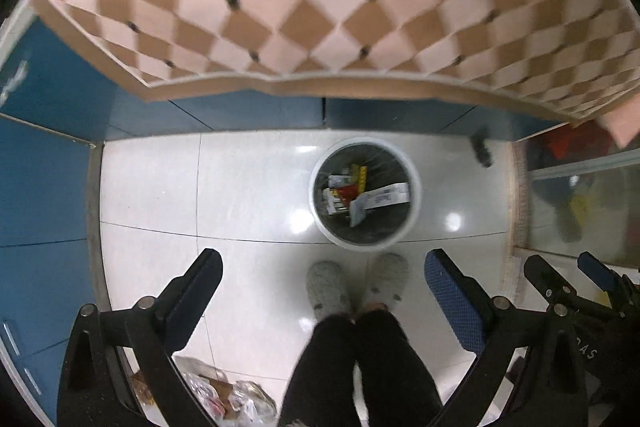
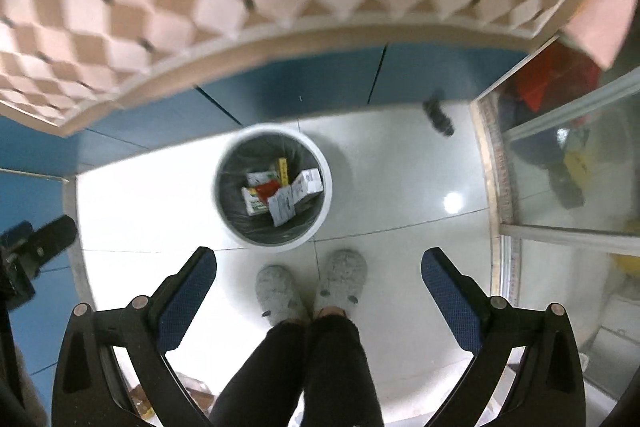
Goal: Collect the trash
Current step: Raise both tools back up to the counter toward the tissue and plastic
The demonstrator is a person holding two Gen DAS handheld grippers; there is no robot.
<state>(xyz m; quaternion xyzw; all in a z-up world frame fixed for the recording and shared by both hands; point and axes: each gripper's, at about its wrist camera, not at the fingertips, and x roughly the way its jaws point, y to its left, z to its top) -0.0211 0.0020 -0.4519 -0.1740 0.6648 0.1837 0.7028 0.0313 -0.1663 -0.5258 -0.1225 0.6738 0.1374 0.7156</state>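
Trash (image 1: 362,193) is seen piled in the white bin (image 1: 416,187), labels blurred. Left gripper (image 1: 324,291) and right gripper (image 2: 319,287) are held apart, empty; 2 slippers (image 2: 312,287) are partly hidden.

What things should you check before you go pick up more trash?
1. Left gripper empty and open: ok.
2. Right gripper empty and open: ok.
3. Trash bin upright on the floor with its liner in: ok.
4. Room left in the bin above the cartons and wrappers: ok.
5. More trash to fetch: a pile of crumpled wrappers lies on the floor by the left leg: ok.
6. Dark object near the blue cabinet, trash or not: cannot tell.
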